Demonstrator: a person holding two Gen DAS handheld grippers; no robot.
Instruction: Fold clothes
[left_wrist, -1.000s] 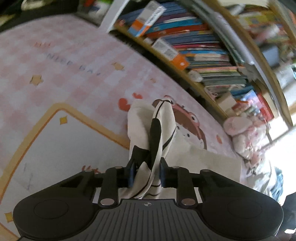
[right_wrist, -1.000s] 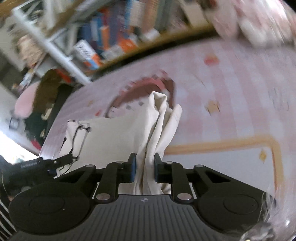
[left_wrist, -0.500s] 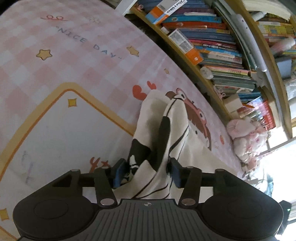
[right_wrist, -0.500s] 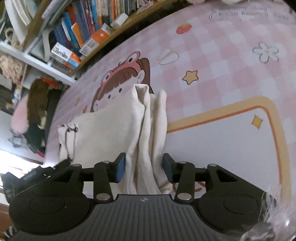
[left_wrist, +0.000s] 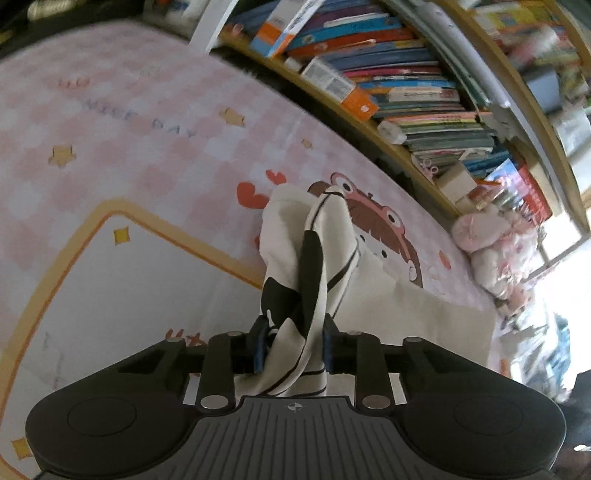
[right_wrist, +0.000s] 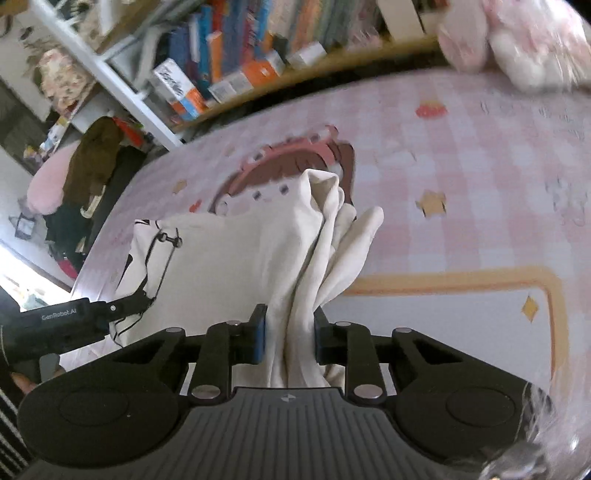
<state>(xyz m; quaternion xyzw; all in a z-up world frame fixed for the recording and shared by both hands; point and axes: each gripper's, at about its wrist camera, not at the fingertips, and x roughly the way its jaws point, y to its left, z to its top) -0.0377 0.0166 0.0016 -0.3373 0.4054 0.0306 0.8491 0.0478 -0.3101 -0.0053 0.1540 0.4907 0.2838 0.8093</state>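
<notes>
A cream garment with black print (left_wrist: 295, 236) lies on a pink checked play mat (left_wrist: 110, 129). One bunched end rises into my left gripper (left_wrist: 292, 343), whose jaws are closing, and the cloth fills the gap between the pads. In the right wrist view the plain cream end of the garment (right_wrist: 258, 251) stands up in folds between the pads of my right gripper (right_wrist: 289, 332), whose jaws are closing too and pressing on it. The left gripper (right_wrist: 122, 306) shows at the far left of that view, holding the printed end. The rest of the garment sags flat between the two grippers.
A low bookshelf (left_wrist: 406, 92) packed with books runs along the mat's far edge. A pink plush toy (left_wrist: 491, 243) sits at the mat's corner. Dark clothes and a pink cushion (right_wrist: 92, 166) lie beyond the mat's left edge in the right wrist view.
Both grippers held the cloth a second ago, then stood wider around it half a second ago. Both have now narrowed back onto it. The garment has barely moved.
</notes>
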